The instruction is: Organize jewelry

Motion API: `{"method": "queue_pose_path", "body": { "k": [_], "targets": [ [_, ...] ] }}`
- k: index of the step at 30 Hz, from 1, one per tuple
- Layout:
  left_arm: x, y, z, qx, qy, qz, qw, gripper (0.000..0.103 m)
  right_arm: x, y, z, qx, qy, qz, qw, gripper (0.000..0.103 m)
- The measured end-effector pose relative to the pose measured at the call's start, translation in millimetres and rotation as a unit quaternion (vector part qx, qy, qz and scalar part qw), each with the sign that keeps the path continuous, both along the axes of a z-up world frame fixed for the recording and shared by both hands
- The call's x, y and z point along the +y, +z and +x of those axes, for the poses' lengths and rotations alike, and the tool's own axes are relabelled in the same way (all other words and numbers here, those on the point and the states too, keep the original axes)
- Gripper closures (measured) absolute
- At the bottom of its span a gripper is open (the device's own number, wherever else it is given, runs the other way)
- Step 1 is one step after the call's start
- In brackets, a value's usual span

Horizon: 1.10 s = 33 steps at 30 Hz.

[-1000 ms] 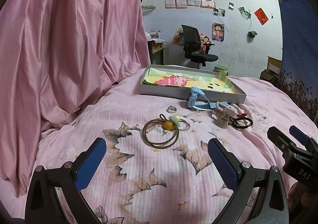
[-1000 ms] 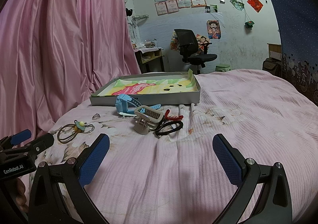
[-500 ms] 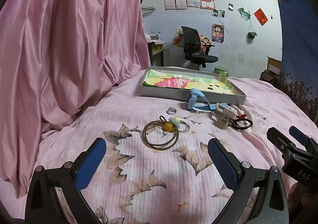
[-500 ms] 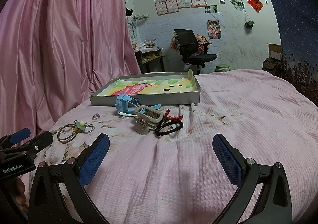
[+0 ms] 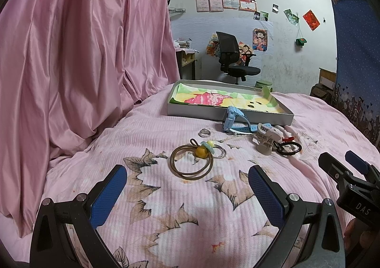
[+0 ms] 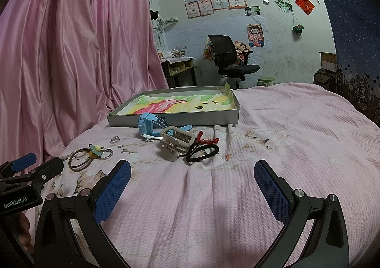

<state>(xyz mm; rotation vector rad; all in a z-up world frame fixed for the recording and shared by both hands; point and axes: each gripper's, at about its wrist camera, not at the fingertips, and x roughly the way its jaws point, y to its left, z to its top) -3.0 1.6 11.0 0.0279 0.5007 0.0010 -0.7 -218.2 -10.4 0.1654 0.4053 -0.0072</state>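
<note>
Pink bedding (image 5: 190,208) served as the work surface, with a curtain (image 5: 71,54) hanging beyond the left gripper's outer finger. Farthest ahead of both pairs of fingers lay the tray (image 5: 228,113), lined and apparently bare, likely the place meant for the jewelry. Both the left gripper (image 5: 187,187) and right gripper (image 6: 192,182) stood wide open and held nothing (probably poised to choose a first piece). Just past the left fingertips lay the hoops (image 5: 191,163) with a bead; ahead of the right fingers sat the watch (image 6: 152,124), clip (image 6: 175,143) and hair ties (image 6: 201,151). Smallest, the ring (image 5: 204,132) lay between hoops and tray.
</note>
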Motion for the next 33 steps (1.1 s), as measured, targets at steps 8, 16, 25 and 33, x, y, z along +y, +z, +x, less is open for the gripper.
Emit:
{"method": "queue_pose_path", "body": {
  "k": [8,16,25,33],
  "targets": [
    [-0.2,0.0,-0.1,0.000,0.000,0.000,1.0000,0.000,0.2,-0.1,0.2,0.000,0.000,0.000,1.000,0.001],
    [-0.3,0.0,-0.2,-0.001,0.000,0.001,1.0000,0.000,0.3,-0.2,0.4,0.000,0.000,0.000,1.000,0.001],
    [-0.2,1.5,-0.3,-0.003,-0.004,0.000,1.0000,0.000,0.3,-0.1,-0.1,-0.002,0.000,0.000,1.000,0.001],
    [0.8,3.3,-0.1,-0.004,-0.002,-0.003,1.0000,0.000,0.9,-0.3,1.4,-0.002,0.001,0.000,1.000,0.001]
  ]
}}
